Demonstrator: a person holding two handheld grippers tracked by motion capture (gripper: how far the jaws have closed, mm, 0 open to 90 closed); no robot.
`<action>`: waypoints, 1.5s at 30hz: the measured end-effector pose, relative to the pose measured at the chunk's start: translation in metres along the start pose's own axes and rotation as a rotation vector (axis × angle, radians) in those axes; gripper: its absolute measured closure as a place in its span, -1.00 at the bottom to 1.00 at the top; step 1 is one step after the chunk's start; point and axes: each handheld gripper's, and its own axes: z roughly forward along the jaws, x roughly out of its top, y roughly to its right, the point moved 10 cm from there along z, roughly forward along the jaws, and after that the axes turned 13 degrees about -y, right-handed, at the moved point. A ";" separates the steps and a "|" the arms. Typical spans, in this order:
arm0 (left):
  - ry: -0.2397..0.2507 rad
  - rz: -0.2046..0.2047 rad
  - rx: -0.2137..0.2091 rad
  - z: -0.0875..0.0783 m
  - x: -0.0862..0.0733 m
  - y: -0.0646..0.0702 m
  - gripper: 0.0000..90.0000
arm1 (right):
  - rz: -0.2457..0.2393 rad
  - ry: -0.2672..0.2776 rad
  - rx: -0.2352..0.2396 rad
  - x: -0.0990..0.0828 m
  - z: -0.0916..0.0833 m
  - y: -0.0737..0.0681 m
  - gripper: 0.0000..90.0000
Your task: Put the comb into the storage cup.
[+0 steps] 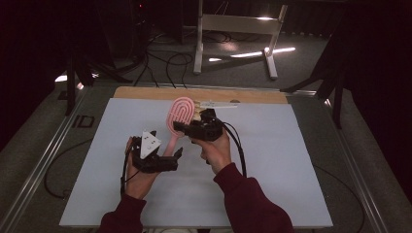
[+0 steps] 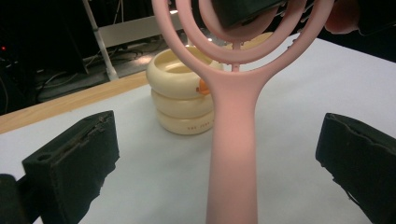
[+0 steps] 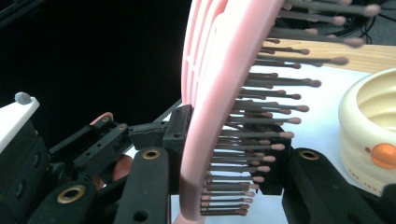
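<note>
Clamping on the head of the pink hairbrush (image 1: 180,115), right gripper (image 1: 187,128) with jaws pressed on either side of it, one on the smooth back, the other among the bristles (image 3: 261,140), clear to see in the right gripper view. Held up off the white table sheet (image 1: 272,165), brush head high and tilted away, handle (image 2: 233,154) slanting down toward the left gripper (image 1: 176,156). Standing wide apart, left jaws, handle running straight up between them in the left gripper view with open space on both sides, neither pad touching it. No saying from these pictures whether the handle's end rests on anything. Sitting just behind the brush on the sheet, cream ribbed container (image 2: 184,95) with an orange spot (image 3: 384,155) on its side, near the wooden strip (image 1: 145,93) along the far edge of the table. Both hands close together near the middle of the sheet, dark red sleeves (image 1: 252,204) coming in from the near edge.
</note>
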 end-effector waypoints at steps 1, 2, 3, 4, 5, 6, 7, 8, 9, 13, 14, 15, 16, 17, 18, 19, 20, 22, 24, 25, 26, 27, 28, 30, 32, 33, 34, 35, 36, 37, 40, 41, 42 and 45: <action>0.002 0.000 -0.002 -0.001 0.000 -0.001 -1.00 | -0.002 0.000 0.002 0.001 0.000 0.000 0.44; 0.001 0.000 -0.002 -0.002 0.000 -0.001 -1.00 | -0.002 0.003 0.003 0.002 0.000 -0.001 0.43; 0.000 0.000 -0.002 -0.003 0.000 -0.002 -1.00 | -0.004 0.006 0.003 0.002 0.000 -0.001 0.43; 0.003 0.001 -0.003 -0.004 0.000 -0.003 -1.00 | -0.003 0.006 0.003 0.003 -0.001 -0.001 0.43; 0.003 0.001 0.000 -0.004 0.000 -0.004 -1.00 | -0.005 0.010 0.001 0.004 -0.001 0.000 0.43; 0.005 -0.003 0.005 -0.005 0.000 -0.006 -1.00 | -0.004 0.012 0.001 0.005 -0.001 0.000 0.43; 0.007 -0.006 0.005 -0.006 -0.001 -0.008 -1.00 | -0.002 0.013 0.001 0.005 -0.002 0.001 0.43; 0.009 -0.010 0.006 -0.007 -0.001 -0.009 -1.00 | -0.004 0.016 0.000 0.006 -0.002 0.001 0.43; 0.011 -0.013 0.008 -0.008 -0.001 -0.011 -1.00 | -0.002 0.017 0.001 0.007 -0.002 0.001 0.43; 0.018 -0.016 0.014 -0.013 -0.001 -0.015 -1.00 | -0.001 0.028 0.003 0.011 -0.005 0.002 0.43; 0.018 -0.013 0.016 -0.013 -0.002 -0.016 -1.00 | 0.003 0.032 0.004 0.012 -0.006 0.002 0.43; 0.020 -0.010 0.017 -0.014 -0.002 -0.016 -1.00 | 0.001 0.034 0.004 0.013 -0.006 0.002 0.43; 0.020 -0.010 0.017 -0.014 -0.002 -0.016 -1.00 | 0.001 0.034 0.004 0.013 -0.006 0.002 0.43; 0.030 -0.009 0.014 -0.016 -0.001 -0.017 -1.00 | -0.001 0.041 0.006 0.015 -0.008 0.002 0.43; 0.030 -0.005 0.013 -0.017 -0.001 -0.017 -1.00 | -0.002 0.045 0.007 0.017 -0.008 0.002 0.43; 0.035 -0.003 0.013 -0.018 -0.001 -0.017 -1.00 | -0.003 0.049 0.007 0.018 -0.009 0.002 0.43; 0.035 -0.003 0.013 -0.018 -0.001 -0.017 -1.00 | -0.003 0.049 0.007 0.018 -0.009 0.002 0.43; 0.030 0.003 0.019 -0.019 -0.003 -0.019 -1.00 | -0.004 0.054 0.004 0.020 -0.010 0.003 0.43; 0.030 0.006 0.021 -0.021 -0.005 -0.021 -1.00 | -0.008 0.060 0.001 0.022 -0.010 0.004 0.43; 0.034 0.004 0.020 -0.022 -0.006 -0.022 -1.00 | -0.007 0.063 0.003 0.022 -0.011 0.005 0.43; 0.041 0.001 0.019 -0.024 -0.006 -0.023 -1.00 | -0.002 0.066 0.003 0.023 -0.011 0.005 0.43; 0.049 -0.002 0.018 -0.025 -0.006 -0.025 -1.00 | -0.004 0.070 0.003 0.024 -0.012 0.006 0.43; 0.056 -0.002 0.019 -0.027 -0.006 -0.026 -1.00 | 0.000 0.074 0.004 0.025 -0.013 0.007 0.43; 0.064 -0.004 0.018 -0.030 -0.007 -0.029 -1.00 | 0.005 0.082 0.007 0.027 -0.014 0.009 0.43; 0.072 -0.002 0.019 -0.033 -0.007 -0.030 -1.00 | 0.004 0.091 0.007 0.029 -0.015 0.011 0.43; 0.072 -0.002 0.019 -0.033 -0.007 -0.030 -1.00 | 0.004 0.091 0.007 0.029 -0.015 0.011 0.43; 0.077 -0.002 0.016 -0.034 -0.007 -0.031 -1.00 | 0.006 0.091 0.009 0.029 -0.016 0.011 0.43; 0.077 0.001 0.012 -0.035 -0.007 -0.031 -1.00 | 0.005 0.099 0.006 0.031 -0.016 0.012 0.43; 0.079 0.002 0.013 -0.035 -0.007 -0.031 -1.00 | 0.005 0.101 0.005 0.031 -0.016 0.013 0.43; 0.080 0.001 0.011 -0.036 -0.007 -0.031 -1.00 | 0.008 0.102 0.003 0.032 -0.016 0.014 0.43; 0.082 -0.006 0.005 -0.037 -0.005 -0.032 -1.00 | 0.009 0.103 0.006 0.033 -0.016 0.016 0.43; 0.088 -0.006 0.005 -0.038 -0.003 -0.032 -1.00 | 0.012 0.102 0.002 0.034 -0.015 0.017 0.43; 0.095 -0.007 0.002 -0.040 -0.002 -0.032 -1.00 | 0.010 0.101 -0.003 0.035 -0.015 0.017 0.43; 0.101 0.001 0.009 -0.044 -0.002 -0.033 -1.00 | 0.004 0.107 -0.008 0.038 -0.014 0.018 0.43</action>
